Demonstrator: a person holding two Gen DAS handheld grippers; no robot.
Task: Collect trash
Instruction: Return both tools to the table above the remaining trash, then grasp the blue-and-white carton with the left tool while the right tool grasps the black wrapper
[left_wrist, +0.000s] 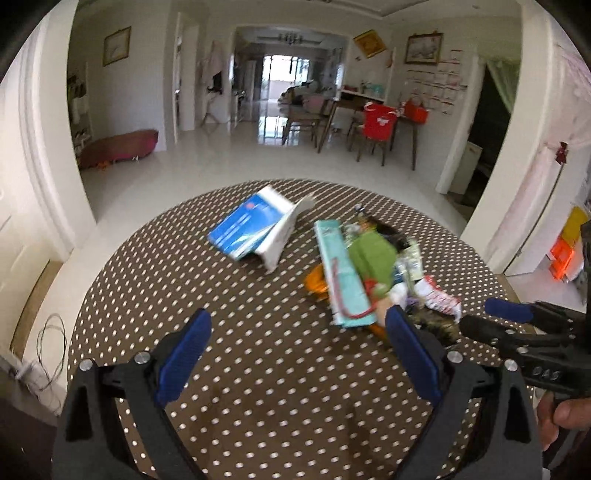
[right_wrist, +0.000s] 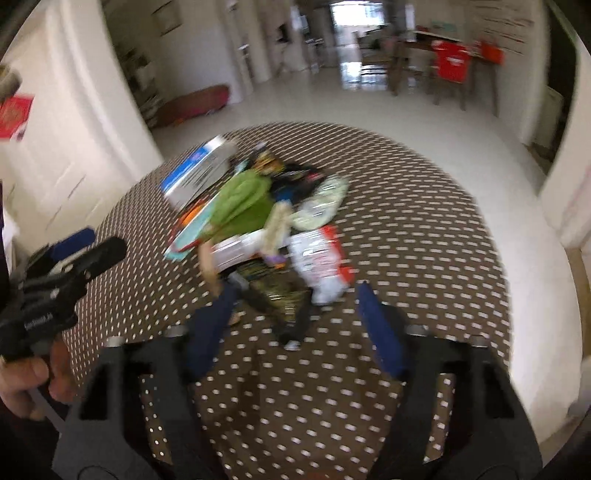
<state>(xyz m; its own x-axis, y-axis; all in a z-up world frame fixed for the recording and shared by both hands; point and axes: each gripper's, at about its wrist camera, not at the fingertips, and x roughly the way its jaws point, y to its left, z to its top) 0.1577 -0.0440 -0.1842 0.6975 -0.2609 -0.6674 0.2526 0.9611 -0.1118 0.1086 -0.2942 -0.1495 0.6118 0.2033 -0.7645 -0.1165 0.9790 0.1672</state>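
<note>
Trash pile mid-table, right of blue box; nothing collected yet. Left gripper wide open, empty, near pile's left edge. Right gripper half-open, empty, dark wrapper between fingers, ungripped.

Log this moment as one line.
task: collect trash | left tongs: open, empty | right tongs: open, empty, near trash pile | table: nothing picked up yet

Glossy white floor, distant dining table
</note>
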